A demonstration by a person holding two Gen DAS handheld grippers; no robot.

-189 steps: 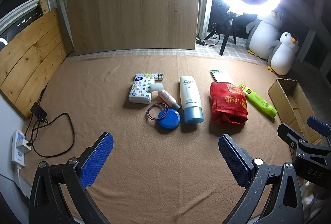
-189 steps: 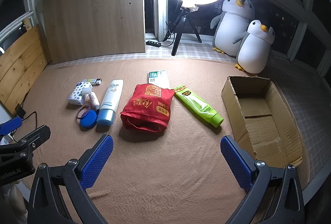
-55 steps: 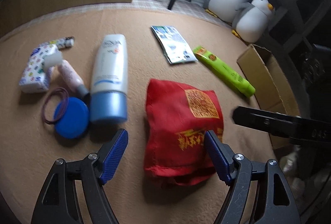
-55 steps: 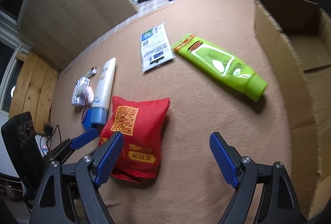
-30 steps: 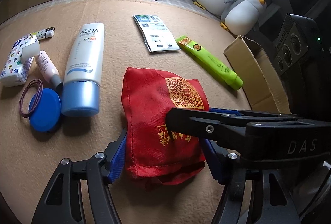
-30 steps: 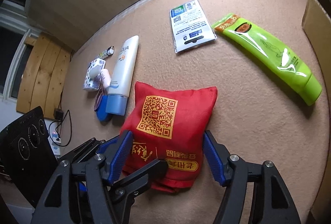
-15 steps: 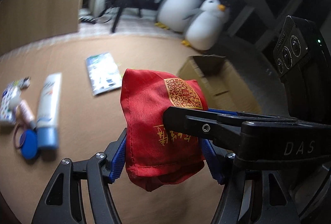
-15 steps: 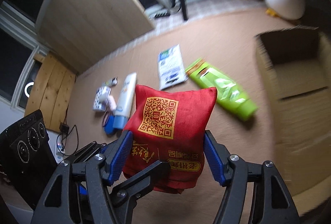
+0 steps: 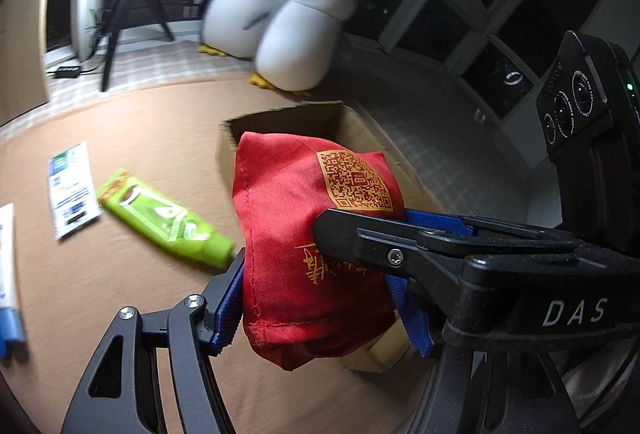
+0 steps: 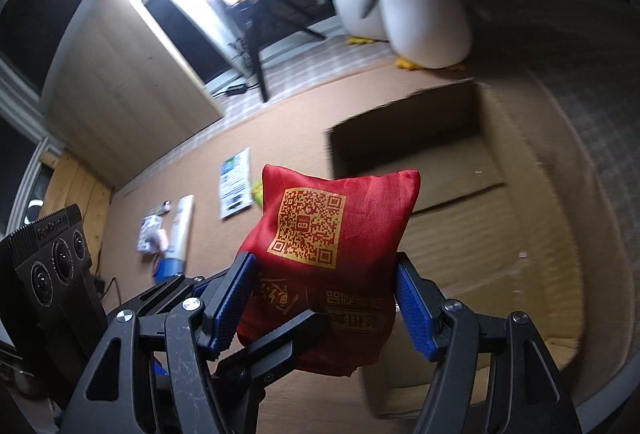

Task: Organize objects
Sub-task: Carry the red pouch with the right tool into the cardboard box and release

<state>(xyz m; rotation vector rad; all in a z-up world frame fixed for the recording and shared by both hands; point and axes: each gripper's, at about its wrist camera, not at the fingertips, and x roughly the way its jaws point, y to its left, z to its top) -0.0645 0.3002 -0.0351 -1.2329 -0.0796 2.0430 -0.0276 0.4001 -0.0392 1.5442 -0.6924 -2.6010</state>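
Red bag held over the box by both grippers

The left gripper (image 9: 320, 298) and the right gripper (image 10: 324, 298) each pinch the red bag (image 10: 332, 230) between their blue pads, one from each side. The bag hangs in the air above the near end of the open cardboard box (image 10: 500, 201). A green tube (image 9: 164, 222) and a printed packet (image 9: 72, 189) lie on the brown mat (image 9: 120, 137)
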